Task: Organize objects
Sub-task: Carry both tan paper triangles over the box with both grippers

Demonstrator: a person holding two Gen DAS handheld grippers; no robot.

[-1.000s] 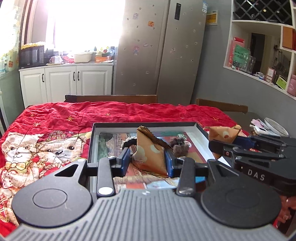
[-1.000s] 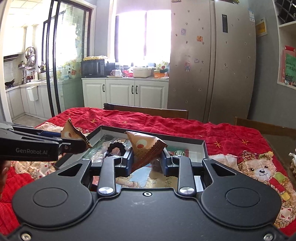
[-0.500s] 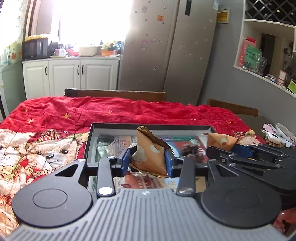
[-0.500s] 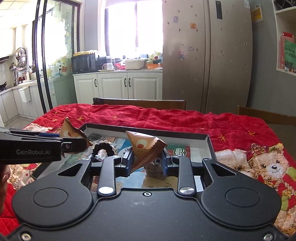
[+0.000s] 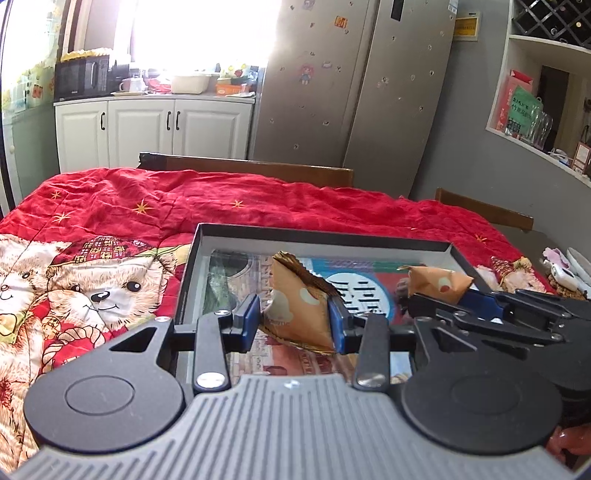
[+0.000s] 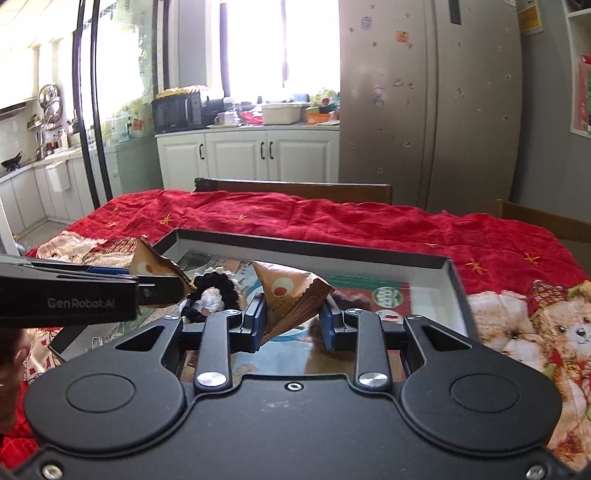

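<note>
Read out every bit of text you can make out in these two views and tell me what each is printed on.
"GenRobot.AI": white letters on the side of the left gripper, seen from the right wrist.
"BALLS", under a partly hidden word ending "OTIC": on the triangular snack packet held in the right gripper.
Printing on the box floor, the yellow fridge sign and the green shelf card: too blurred to read.

Both fisheye views sit low behind their own fingers, close above the shallow black-rimmed tray (image 5: 321,238) (image 6: 314,245), facing the steel fridge (image 5: 354,81) (image 6: 428,103); each glimpses the other gripper beside that tray
</note>
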